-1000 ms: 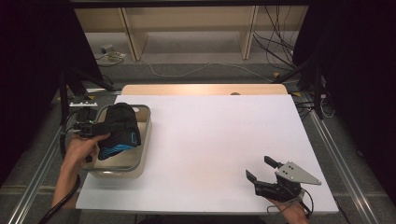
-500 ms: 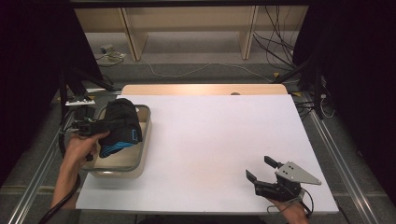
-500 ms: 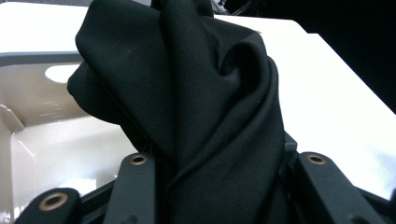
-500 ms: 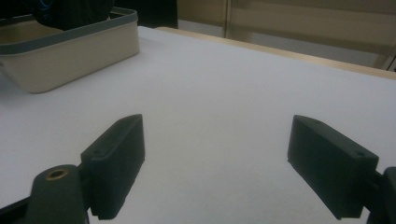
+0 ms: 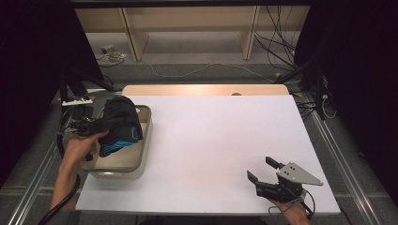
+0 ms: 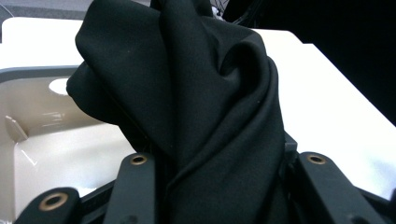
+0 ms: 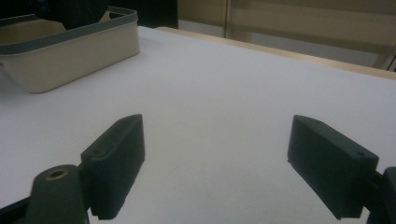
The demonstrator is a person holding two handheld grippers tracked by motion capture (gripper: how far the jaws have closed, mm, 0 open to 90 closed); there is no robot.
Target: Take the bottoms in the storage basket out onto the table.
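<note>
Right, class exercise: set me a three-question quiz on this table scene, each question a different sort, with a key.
1. True or false: the left tool is shut on the black garment.
2. Multiple choice: the garment hangs over A) the bare white table, B) the beige tub, C) the floor.
3. Fill in: the right tool rests near the table's front edge with its jaws ____.

Key: 1 true; 2 B; 3 open, with nothing between them.
</note>
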